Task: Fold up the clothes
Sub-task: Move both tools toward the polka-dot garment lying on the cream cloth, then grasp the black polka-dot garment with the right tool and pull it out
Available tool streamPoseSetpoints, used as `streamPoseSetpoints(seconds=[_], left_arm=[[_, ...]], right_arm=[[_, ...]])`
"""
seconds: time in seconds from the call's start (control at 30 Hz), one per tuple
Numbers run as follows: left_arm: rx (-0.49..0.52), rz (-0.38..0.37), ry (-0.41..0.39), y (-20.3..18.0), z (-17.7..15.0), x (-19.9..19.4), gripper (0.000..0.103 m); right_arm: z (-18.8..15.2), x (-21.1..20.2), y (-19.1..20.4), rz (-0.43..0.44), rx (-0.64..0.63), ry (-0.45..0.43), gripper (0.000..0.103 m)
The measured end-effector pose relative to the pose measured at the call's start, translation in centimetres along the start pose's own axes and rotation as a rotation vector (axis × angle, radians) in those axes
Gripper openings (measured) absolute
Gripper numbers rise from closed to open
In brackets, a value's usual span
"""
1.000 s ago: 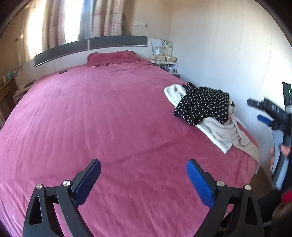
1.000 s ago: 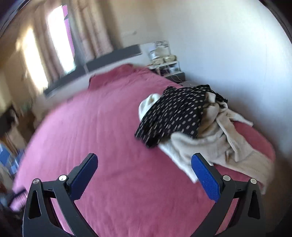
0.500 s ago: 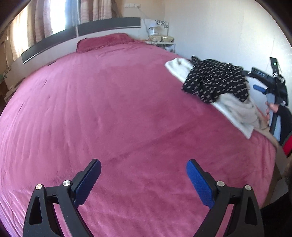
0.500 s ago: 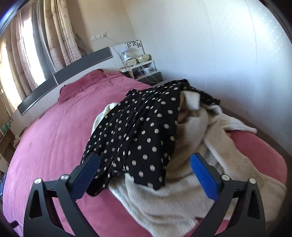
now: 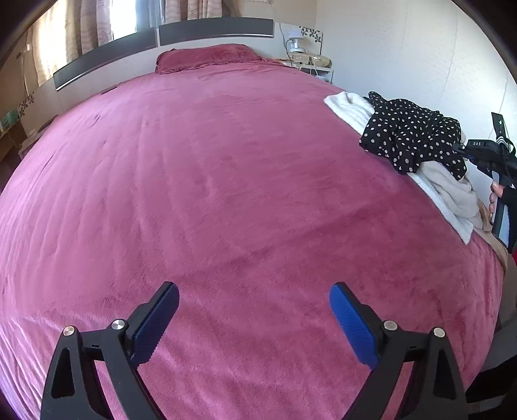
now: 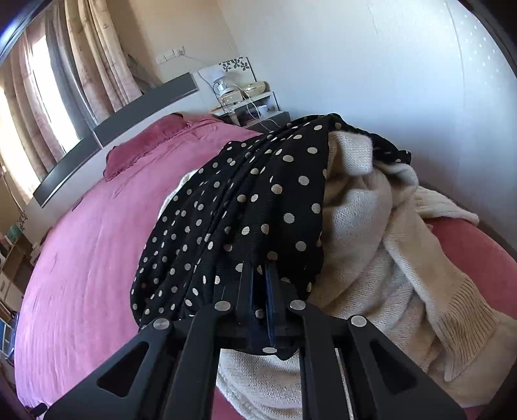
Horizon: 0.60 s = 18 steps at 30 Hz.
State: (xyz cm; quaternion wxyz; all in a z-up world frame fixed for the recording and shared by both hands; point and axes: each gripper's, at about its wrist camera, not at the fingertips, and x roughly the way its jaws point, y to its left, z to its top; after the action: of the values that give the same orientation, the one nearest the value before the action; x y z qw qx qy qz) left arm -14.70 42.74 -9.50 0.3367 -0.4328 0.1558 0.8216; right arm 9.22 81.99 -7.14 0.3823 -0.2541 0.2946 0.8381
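A black garment with white polka dots [image 6: 258, 206] lies crumpled on top of a cream knitted sweater [image 6: 381, 258] at the right side of the bed. My right gripper [image 6: 260, 274] is shut on the near edge of the polka-dot garment, with black cloth pinched between its blue pads. From the left wrist view the same polka-dot garment [image 5: 410, 139] and cream sweater [image 5: 449, 194] sit at the far right, where the right gripper [image 5: 460, 149] reaches into the pile. My left gripper [image 5: 253, 305] hangs open over bare bedspread, holding nothing.
The pink plush bedspread [image 5: 210, 181] covers the whole bed, with a matching pillow [image 5: 206, 56] by the dark headboard [image 5: 213, 30]. A bedside shelf [image 6: 248, 103] with small items stands at the far corner. A white wall [image 6: 387, 80] runs close along the right.
My right gripper moved in on the clothes pile and closed from wide open onto the polka-dot garment. The left gripper sank towards the bedspread and stayed open.
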Motion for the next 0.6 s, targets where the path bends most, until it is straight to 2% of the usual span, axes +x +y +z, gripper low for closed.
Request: streamPoseSetpoints(seconds=[0.1,0.27,0.4,0.5,0.6], left_arm=[[-0.006,0.012,0.002,0.4,-0.2,-0.1,0.096],[-0.030,0.027,-0.004,1.5,-0.1,-0.7,0.096],[-0.057,0.042,-0.017,2.6,0.1,-2.1,0.096],[-0.078,0.067,-0.026,3.8,-0.1,-3.8,0.096],[-0.080,0.104,-0.014,4.9,-0.4,-4.9,0.096]], right_arm=[[-0.2,-0.5,-0.2,0.031,0.021,-0.002,0.002],[0.0,-3.3,1.4,0.146,0.034,-0.047,0.002],[-0.5,-5.5,6.4,0.267,-0.051,-0.039,0.002],[-2.1,-6.8,11.4,0.342,-0.142,-0.023,0.002],[-4.2,-7.2,15.4,0.425,-0.165,0.022,0.002]])
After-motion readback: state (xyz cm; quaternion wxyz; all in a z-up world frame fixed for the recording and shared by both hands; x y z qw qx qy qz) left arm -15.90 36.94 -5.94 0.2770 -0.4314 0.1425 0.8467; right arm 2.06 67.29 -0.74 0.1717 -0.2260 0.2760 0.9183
